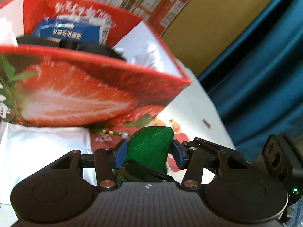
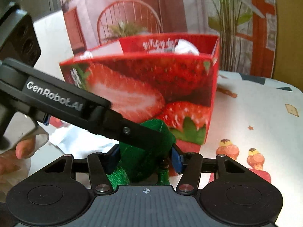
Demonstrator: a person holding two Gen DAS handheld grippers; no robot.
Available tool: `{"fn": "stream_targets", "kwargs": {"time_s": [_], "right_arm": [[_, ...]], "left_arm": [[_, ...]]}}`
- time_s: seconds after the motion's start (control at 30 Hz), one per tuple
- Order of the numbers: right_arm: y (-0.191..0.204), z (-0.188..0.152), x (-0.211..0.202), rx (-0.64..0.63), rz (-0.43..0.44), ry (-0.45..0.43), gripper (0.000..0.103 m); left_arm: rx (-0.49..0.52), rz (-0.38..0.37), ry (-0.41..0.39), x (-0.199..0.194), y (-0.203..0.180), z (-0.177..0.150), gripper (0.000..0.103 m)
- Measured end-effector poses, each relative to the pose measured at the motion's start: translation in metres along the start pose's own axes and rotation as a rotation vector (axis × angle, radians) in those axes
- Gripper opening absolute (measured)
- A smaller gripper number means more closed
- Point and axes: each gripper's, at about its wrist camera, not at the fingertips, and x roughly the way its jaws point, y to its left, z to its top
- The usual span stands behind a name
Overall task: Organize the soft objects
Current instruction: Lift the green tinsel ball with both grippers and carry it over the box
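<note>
A green fabric sachet (image 1: 151, 143) with a beaded tassel (image 1: 109, 132) lies on the table in front of a red strawberry-printed box (image 1: 85, 87). My left gripper (image 1: 149, 153) has its blue pads (image 1: 121, 151) against both sides of the sachet. In the right wrist view the same sachet (image 2: 140, 162) sits between the pads of my right gripper (image 2: 144, 158), which also touch it. The left gripper's black finger (image 2: 75, 104) crosses over the sachet there. The box (image 2: 151, 87) stands just behind and holds a blue packet (image 1: 66, 30), a black item (image 1: 75, 45) and something white.
A white plastic bag (image 1: 37, 147) lies left of the sachet. The table (image 2: 255, 113) carries a printed cloth with room to the right of the box. A teal curtain (image 1: 265, 75) hangs at the right. A person's thumb (image 2: 24, 149) shows at the left edge.
</note>
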Motion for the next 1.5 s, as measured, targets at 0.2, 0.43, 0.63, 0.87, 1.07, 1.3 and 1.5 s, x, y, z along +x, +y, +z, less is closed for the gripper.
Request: {"fn": "stream_targets", "kwargs": {"time_s": [0.2, 0.43, 0.63, 0.87, 1.07, 1.3, 1.5], "right_arm": [[0.008, 0.023, -0.031, -0.004, -0.003, -0.091, 0.051], [0.018, 0.058, -0.06, -0.028, -0.01, -0.188, 0.051], [0.027, 0.098, -0.086, -0.075, 0.001, -0.289, 0.051], [0.035, 0.158, -0.084, -0.204, -0.031, -0.355, 0.051], [0.032, 0.205, -0.06, -0.269, -0.033, -0.396, 0.052], [0.016, 0.223, -0.014, -0.289, -0.035, -0.342, 0.053], [-0.014, 0.213, 0.025, -0.206, -0.008, -0.249, 0.053]], "left_arm": [[0.044, -0.03, -0.088, -0.033, -0.022, 0.014, 0.051], [0.076, -0.069, -0.193, -0.074, -0.043, 0.033, 0.051], [0.132, -0.087, -0.312, -0.104, -0.063, 0.059, 0.051], [0.188, -0.062, -0.404, -0.121, -0.067, 0.103, 0.051], [0.205, -0.028, -0.465, -0.122, -0.06, 0.141, 0.052], [0.157, 0.037, -0.397, -0.088, -0.04, 0.162, 0.052], [0.125, 0.088, -0.303, -0.044, -0.02, 0.17, 0.052]]}}
